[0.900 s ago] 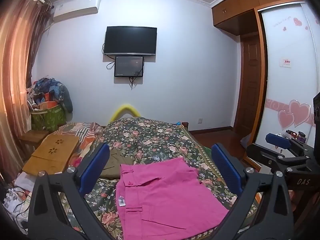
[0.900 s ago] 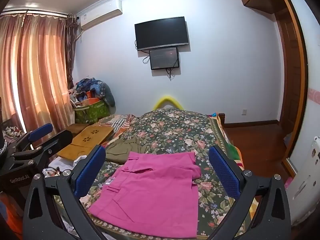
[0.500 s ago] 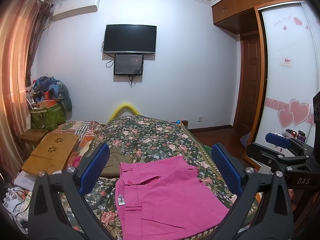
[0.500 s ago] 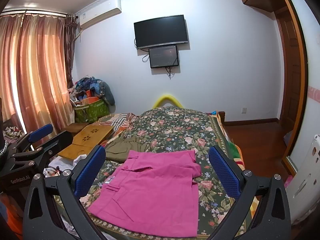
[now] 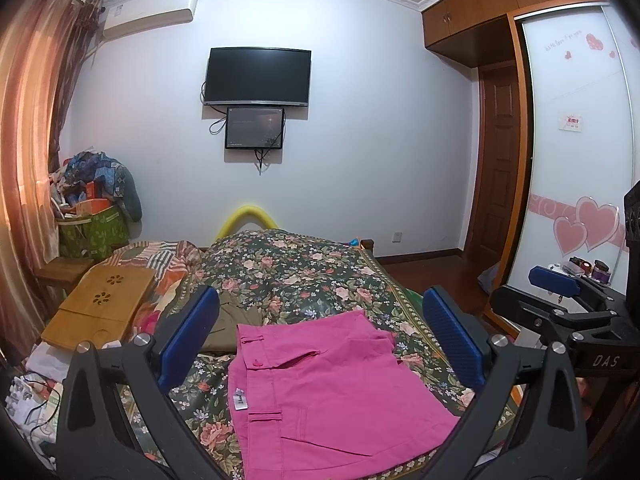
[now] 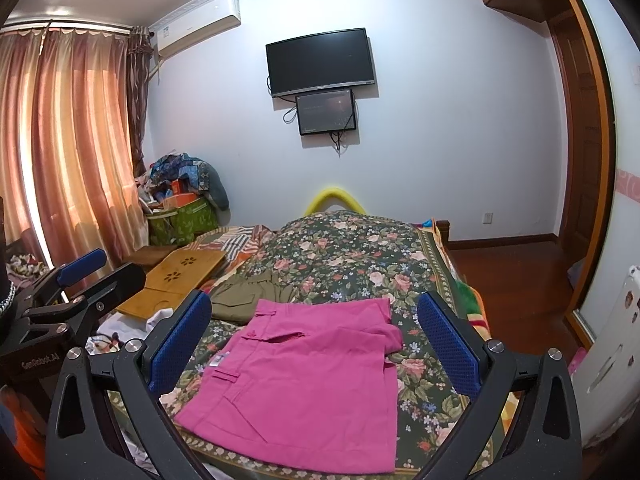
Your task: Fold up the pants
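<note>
Pink pants (image 5: 328, 392) lie folded into a compact rectangle on the near end of the floral bedspread (image 5: 304, 272); they also show in the right wrist view (image 6: 308, 384). My left gripper (image 5: 320, 340) is open and empty, held above and short of the pants. My right gripper (image 6: 316, 344) is open and empty, also raised above them. Each gripper shows in the other's view, the right one (image 5: 560, 304) at the right edge and the left one (image 6: 72, 284) at the left edge.
Folded olive garment (image 6: 248, 292) lies just behind the pink pants. A wooden lap tray (image 5: 100, 304) sits on the bed's left side. Cluttered bags (image 6: 180, 208) stand by the curtain. A wardrobe (image 5: 576, 160) and door are to the right.
Both grippers have drifted slightly; the view of the room and the pants has shifted down a little. The pants have not moved.
</note>
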The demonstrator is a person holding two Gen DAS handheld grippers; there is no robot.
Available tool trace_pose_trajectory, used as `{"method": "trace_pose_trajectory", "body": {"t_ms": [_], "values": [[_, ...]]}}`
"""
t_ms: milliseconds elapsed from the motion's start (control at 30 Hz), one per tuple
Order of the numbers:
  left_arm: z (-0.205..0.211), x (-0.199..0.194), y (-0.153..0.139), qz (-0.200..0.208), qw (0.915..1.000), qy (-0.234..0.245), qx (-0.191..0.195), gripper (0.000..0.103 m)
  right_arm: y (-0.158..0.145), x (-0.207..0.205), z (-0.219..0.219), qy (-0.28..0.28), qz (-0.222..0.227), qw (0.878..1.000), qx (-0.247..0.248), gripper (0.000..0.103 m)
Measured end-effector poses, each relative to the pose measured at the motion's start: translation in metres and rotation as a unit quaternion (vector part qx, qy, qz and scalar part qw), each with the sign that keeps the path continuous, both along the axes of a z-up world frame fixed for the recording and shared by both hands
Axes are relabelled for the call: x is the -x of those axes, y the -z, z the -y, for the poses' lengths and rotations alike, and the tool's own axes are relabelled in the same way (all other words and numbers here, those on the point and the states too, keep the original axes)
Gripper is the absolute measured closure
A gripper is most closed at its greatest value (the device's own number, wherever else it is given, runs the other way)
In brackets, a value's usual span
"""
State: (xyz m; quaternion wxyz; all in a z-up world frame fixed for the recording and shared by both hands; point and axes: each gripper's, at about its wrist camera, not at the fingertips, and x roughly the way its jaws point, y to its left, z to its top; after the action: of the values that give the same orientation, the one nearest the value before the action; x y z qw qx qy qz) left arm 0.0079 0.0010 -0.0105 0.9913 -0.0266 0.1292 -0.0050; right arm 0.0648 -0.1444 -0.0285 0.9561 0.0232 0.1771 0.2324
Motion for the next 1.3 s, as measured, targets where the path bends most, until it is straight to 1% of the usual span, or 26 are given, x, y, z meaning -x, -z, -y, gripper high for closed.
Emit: {"method": "trace_pose_trajectory", "body": {"t_ms": [1300], "values": [[-0.0028,-0.0045,-0.0004,-0.006,1.0,0.0,0.006,0.0,0.0056,-0.0014,0.0014,0.003,-0.006,1.0,-0.001,0.0]]}}
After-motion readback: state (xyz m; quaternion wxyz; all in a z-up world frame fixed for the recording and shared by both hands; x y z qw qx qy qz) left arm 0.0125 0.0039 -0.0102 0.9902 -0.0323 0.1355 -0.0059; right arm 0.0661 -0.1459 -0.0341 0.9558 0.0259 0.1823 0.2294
